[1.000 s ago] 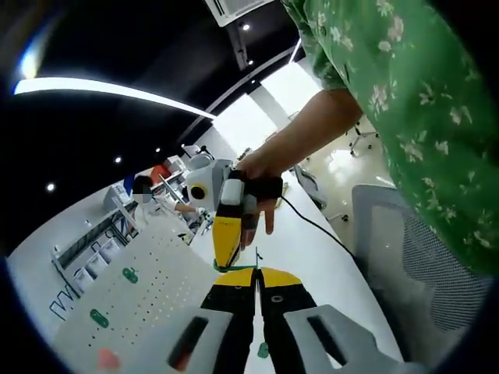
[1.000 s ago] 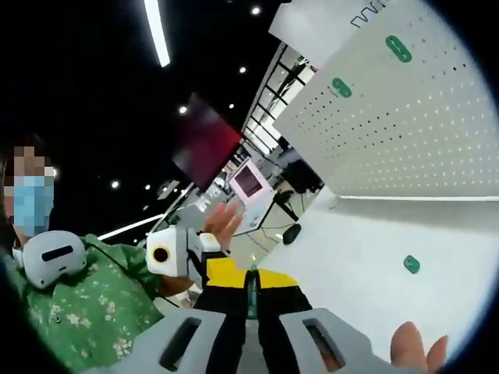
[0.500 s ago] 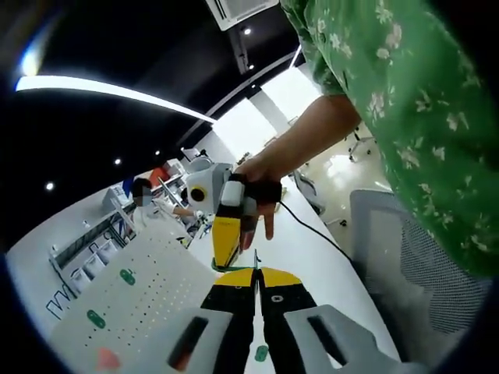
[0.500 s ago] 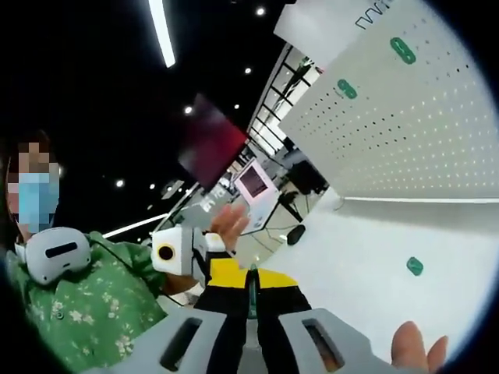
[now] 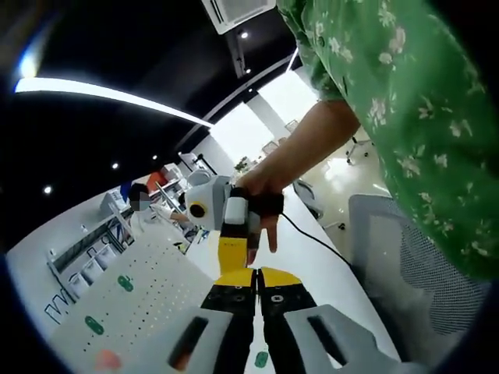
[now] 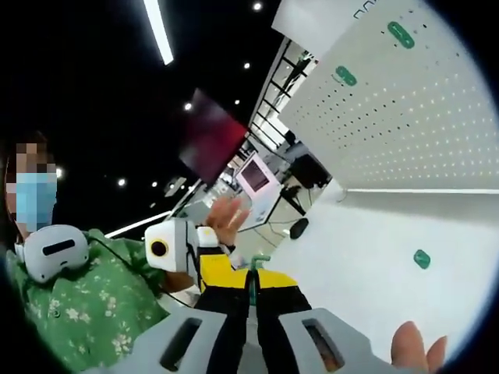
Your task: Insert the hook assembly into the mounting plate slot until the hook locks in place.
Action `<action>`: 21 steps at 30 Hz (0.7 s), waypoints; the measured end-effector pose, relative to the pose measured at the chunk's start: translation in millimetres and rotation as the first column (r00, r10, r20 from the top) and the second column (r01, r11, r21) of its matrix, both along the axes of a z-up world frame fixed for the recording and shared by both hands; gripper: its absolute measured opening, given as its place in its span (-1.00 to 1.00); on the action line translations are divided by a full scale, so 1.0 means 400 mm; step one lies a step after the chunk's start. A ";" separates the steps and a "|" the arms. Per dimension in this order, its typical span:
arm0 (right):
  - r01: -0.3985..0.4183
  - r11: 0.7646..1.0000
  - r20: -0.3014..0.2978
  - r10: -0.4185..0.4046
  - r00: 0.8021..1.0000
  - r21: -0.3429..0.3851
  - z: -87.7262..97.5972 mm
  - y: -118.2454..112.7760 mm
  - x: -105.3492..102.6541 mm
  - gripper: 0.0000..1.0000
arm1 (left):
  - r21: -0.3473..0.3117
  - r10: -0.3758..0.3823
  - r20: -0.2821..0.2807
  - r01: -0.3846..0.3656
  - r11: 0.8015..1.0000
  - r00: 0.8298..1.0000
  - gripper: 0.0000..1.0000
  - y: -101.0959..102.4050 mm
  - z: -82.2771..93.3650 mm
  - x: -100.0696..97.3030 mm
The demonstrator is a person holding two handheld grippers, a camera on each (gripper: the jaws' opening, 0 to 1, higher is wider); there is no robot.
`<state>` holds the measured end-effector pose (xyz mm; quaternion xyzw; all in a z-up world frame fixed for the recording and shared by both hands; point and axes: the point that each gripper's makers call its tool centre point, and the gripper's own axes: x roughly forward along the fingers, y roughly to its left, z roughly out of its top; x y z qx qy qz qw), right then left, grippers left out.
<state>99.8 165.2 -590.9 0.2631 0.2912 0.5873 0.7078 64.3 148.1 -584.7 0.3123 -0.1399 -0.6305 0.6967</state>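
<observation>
In the left gripper view my left gripper (image 5: pixel 256 274) has its jaws pressed together, and the thin green hook piece they pinch is hidden behind the right gripper's yellow tip (image 5: pixel 231 253), which meets it tip to tip. In the right gripper view my right gripper (image 6: pixel 251 274) is shut on a thin green hook (image 6: pixel 254 263) whose bent top pokes out above the jaws. The left gripper (image 6: pixel 204 263) sits just beyond it on the left. The white perforated mounting plate (image 5: pixel 148 300) (image 6: pixel 390 117) stands upright on the table and carries two green hooks (image 5: pixel 125 282) (image 6: pixel 401 33).
A loose green piece (image 5: pixel 261 359) (image 6: pixel 422 259) lies on the white table (image 6: pixel 366 265). A person in a green flowered shirt (image 5: pixel 405 93) holds both grippers, and a fingertip (image 6: pixel 408 344) shows low in the right gripper view. A grey mesh chair (image 5: pixel 421 265) stands at the right.
The two grippers have drawn closer together until their tips meet. The green hook's bent top now stands out above the right jaws. Both views have shifted slightly.
</observation>
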 end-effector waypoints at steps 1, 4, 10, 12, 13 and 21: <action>0.000 1.000 0.005 0.000 1.000 0.001 -0.002 0.001 0.002 -0.97 | 0.001 0.001 0.000 -0.001 1.000 1.000 -0.97 0.000 -0.001 0.001; 0.005 1.000 0.001 -0.005 1.000 -0.003 -0.008 0.003 0.009 -0.98 | 0.012 0.006 -0.001 -0.006 1.000 1.000 -0.97 0.004 -0.009 0.007; 0.029 1.000 -0.004 -0.029 1.000 -0.004 -0.025 0.003 0.024 -0.98 | 0.024 0.018 -0.011 -0.017 1.000 1.000 -0.97 0.007 -0.026 0.023; 0.031 1.000 -0.005 -0.031 0.999 -0.001 -0.026 0.002 0.024 -0.98 | 0.024 0.016 -0.014 -0.016 1.000 1.000 -0.97 0.006 -0.027 0.023; 0.038 0.999 0.003 -0.038 0.999 -0.001 -0.025 0.000 0.025 -0.98 | 0.027 0.019 -0.013 -0.019 0.999 1.000 -0.97 0.006 -0.027 0.024; 0.069 0.998 0.037 -0.069 0.997 0.004 -0.009 -0.007 0.043 -0.99 | -0.005 0.039 -0.050 -0.039 0.999 0.998 -0.96 0.006 -0.015 0.046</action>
